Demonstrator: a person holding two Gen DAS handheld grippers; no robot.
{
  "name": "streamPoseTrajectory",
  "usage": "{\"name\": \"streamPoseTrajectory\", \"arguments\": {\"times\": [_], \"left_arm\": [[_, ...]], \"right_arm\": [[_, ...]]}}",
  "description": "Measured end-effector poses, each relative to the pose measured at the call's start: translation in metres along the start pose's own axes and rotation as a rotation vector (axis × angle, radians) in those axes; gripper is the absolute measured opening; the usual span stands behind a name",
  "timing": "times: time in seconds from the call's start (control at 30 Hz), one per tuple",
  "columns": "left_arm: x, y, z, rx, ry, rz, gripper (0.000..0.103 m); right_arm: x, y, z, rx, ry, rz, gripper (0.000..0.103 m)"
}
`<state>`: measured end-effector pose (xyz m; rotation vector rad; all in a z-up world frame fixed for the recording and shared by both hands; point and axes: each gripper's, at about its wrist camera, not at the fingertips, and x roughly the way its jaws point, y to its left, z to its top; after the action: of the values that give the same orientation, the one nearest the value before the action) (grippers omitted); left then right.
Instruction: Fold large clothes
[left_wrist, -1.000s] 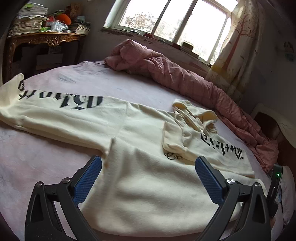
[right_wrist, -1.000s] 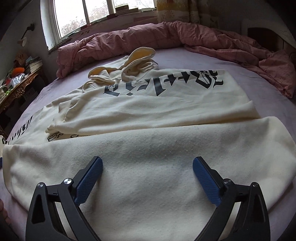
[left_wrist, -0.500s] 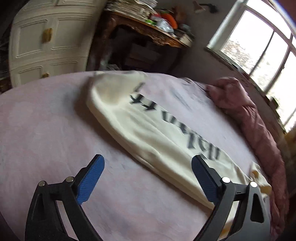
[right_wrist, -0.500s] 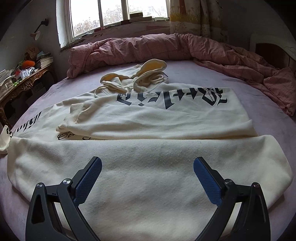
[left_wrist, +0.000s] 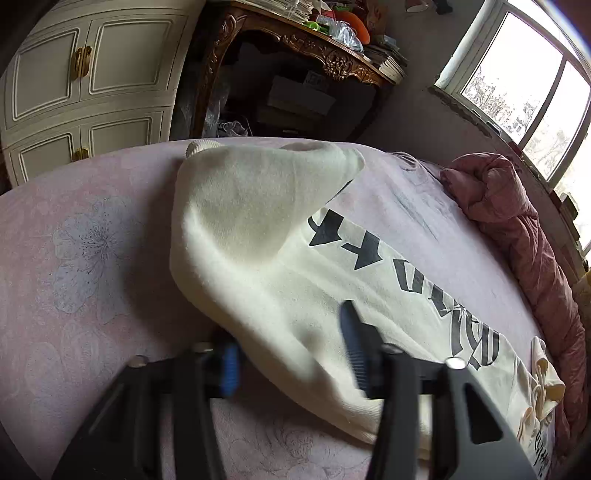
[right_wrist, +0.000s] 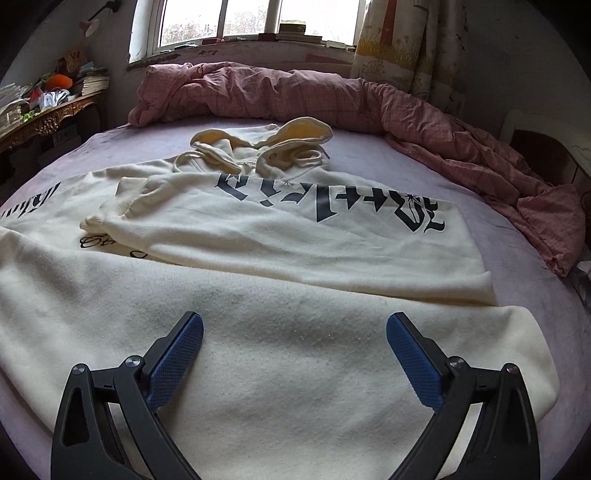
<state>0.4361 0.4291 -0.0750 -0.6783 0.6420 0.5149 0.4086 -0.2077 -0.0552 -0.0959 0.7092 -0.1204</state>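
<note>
A cream hoodie (right_wrist: 314, 258) with black lettering lies spread on the pink bed sheet (left_wrist: 92, 258). One sleeve is folded across its chest, and the hood (right_wrist: 280, 144) lies at the far end. The other sleeve (left_wrist: 251, 221) stretches out toward the bed's edge, with its cuff (left_wrist: 201, 147) at the far tip. My left gripper (left_wrist: 288, 332) is closing on this sleeve near its lower edge; the cloth fills the gap between the blurred blue pads and bunches there. Low over the hoodie's hem my right gripper (right_wrist: 295, 325) stands open, with nothing pinched.
A rumpled pink quilt (right_wrist: 406, 110) runs along the far side of the bed under the window. Past the bed's edge by the sleeve stand a carved wooden table (left_wrist: 314, 48) piled with clutter and a white cabinet (left_wrist: 74, 85).
My left gripper swung from the hoodie's body out to the stretched sleeve, dropped lower, and closed from wide open onto the cloth. The right gripper stayed over the hem, only rolling slightly.
</note>
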Motion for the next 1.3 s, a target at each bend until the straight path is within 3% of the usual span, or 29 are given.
{"name": "streamPoseTrajectory", "arguments": {"times": [0.03, 0.2, 0.27, 0.4, 0.47, 0.57, 0.7, 0.9, 1.0, 1.1, 1.2, 1.27, 1.3], "left_arm": [[-0.002, 0.000, 0.001, 0.002, -0.005, -0.023, 0.004], [-0.056, -0.044, 0.003, 0.139, -0.152, -0.135, 0.004], [-0.085, -0.081, -0.003, 0.201, -0.180, -0.247, 0.004], [-0.130, -0.174, -0.025, 0.362, -0.196, -0.352, 0.004], [-0.144, -0.221, -0.037, 0.428, -0.177, -0.422, 0.004], [-0.154, -0.285, -0.063, 0.519, -0.178, -0.429, 0.004], [-0.151, -0.343, -0.108, 0.556, -0.098, -0.501, 0.004], [-0.146, -0.394, -0.190, 0.664, -0.026, -0.582, 0.004], [-0.134, -0.414, -0.223, 0.703, 0.012, -0.572, 0.004], [-0.120, -0.427, -0.250, 0.720, 0.050, -0.548, 0.005], [-0.114, -0.424, -0.264, 0.755, 0.091, -0.581, 0.025], [-0.119, -0.421, -0.275, 0.831, 0.131, -0.630, 0.053], [-0.125, -0.416, -0.280, 0.865, 0.144, -0.645, 0.059]], "right_arm": [[0.001, -0.002, 0.000, 0.008, 0.003, 0.009, 0.101], [0.008, -0.019, 0.002, 0.077, 0.006, 0.010, 0.101], [0.017, -0.029, 0.001, 0.117, 0.030, 0.010, 0.101], [0.028, -0.048, -0.001, 0.217, 0.072, 0.058, 0.101], [0.029, -0.051, -0.003, 0.236, 0.077, 0.058, 0.101], [0.028, -0.053, -0.002, 0.245, 0.079, 0.062, 0.101], [0.031, -0.062, 0.002, 0.279, 0.085, 0.038, 0.101], [0.031, -0.099, 0.001, 0.428, 0.084, 0.024, 0.101], [0.035, -0.106, -0.008, 0.488, 0.088, -0.008, 0.101], [0.036, -0.101, -0.007, 0.451, 0.097, -0.020, 0.101], [0.033, -0.101, -0.005, 0.441, 0.078, -0.035, 0.101], [0.034, -0.103, -0.005, 0.443, 0.081, -0.031, 0.101], [0.035, -0.103, -0.004, 0.445, 0.086, -0.026, 0.101]]}}
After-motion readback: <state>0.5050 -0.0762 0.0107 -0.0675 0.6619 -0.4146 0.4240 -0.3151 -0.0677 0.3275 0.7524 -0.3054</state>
